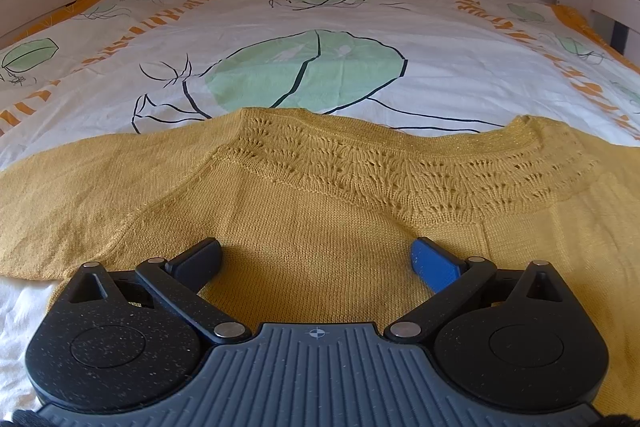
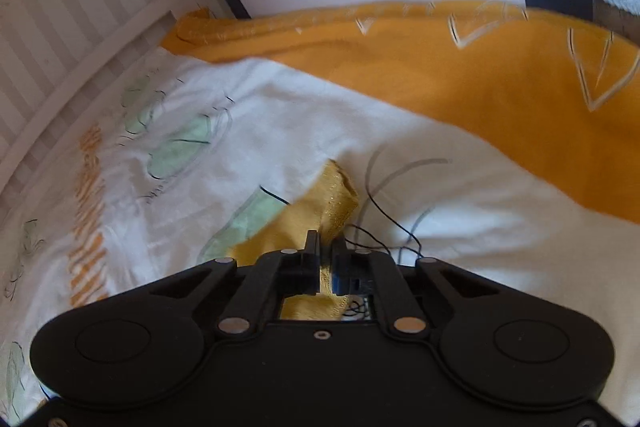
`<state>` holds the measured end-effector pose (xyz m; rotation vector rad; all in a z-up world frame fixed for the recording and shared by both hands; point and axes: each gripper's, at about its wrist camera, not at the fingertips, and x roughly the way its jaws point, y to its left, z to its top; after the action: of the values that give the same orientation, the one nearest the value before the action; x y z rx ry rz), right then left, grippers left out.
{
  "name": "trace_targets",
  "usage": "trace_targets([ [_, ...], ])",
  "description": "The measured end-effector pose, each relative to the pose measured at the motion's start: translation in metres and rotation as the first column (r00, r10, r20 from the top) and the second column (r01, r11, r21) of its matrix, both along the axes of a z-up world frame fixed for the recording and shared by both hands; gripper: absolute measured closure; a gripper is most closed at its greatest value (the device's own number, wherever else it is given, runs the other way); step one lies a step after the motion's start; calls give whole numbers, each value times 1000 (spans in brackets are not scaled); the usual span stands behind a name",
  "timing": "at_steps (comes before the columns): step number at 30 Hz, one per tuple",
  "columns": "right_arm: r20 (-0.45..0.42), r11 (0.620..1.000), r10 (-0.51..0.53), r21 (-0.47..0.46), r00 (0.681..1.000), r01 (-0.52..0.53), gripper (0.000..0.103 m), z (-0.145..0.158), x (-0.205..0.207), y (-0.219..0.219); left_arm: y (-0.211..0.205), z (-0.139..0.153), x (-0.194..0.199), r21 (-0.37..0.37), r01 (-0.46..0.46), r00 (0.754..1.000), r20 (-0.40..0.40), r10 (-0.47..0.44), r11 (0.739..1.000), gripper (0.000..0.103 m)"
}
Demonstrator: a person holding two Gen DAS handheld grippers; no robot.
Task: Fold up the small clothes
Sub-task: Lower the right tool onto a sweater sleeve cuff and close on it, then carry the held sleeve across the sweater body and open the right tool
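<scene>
Mustard knit sweater (image 1: 320,211) spread flat on bed, over white leaf-print duvet (image 1: 280,19); lace yoke facing away. Both sleeves cut off at frame edges, hem hidden under left gripper (image 1: 316,259). Left jaws wide open just above the knit, nothing held. Right gripper (image 2: 326,251) jaws closed on sweater's glittery edge (image 2: 340,203), fabric pinched between the 2 fingers. Right view motion-blurred; which sweater part is gripped not discernible. Orange sheet (image 2: 480,79) beyond.
</scene>
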<state>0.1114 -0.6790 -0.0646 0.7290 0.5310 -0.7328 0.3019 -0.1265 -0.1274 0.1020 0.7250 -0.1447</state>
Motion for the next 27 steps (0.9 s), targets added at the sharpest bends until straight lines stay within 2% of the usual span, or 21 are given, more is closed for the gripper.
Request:
trace_targets([
  [5, 32, 990, 122, -74, 992, -120, 90, 51, 12, 36, 0, 5, 6, 5, 6, 999, -37, -6, 1000, 0],
  [9, 71, 961, 257, -120, 964, -248, 90, 91, 30, 80, 3, 14, 12, 13, 34, 994, -108, -33, 999, 2],
  [10, 80, 951, 292, -129, 953, -281, 90, 100, 35, 92, 6, 18, 12, 11, 38, 991, -125, -37, 999, 4],
  [11, 89, 939, 328, -138, 940, -315, 90, 107, 40, 106, 9, 23, 10, 5, 36, 990, -134, -35, 999, 12],
  [16, 147, 859, 508, -154, 849, -487, 91, 131, 66, 180, 39, 48, -4, -55, 14, 990, -142, -21, 998, 13],
  [19, 177, 797, 604, -140, 777, -587, 92, 129, 81, 228, 60, 62, -14, -76, 23, 991, -132, -33, 997, 13],
  [24, 171, 686, 726, -104, 666, -720, 92, 101, 111, 312, 96, 75, -27, -70, 22, 993, -113, -30, 997, 13],
  [27, 144, 627, 776, -68, 615, -776, 92, 71, 125, 360, 116, 78, -32, -83, -2, 994, -112, -8, 997, 14],
])
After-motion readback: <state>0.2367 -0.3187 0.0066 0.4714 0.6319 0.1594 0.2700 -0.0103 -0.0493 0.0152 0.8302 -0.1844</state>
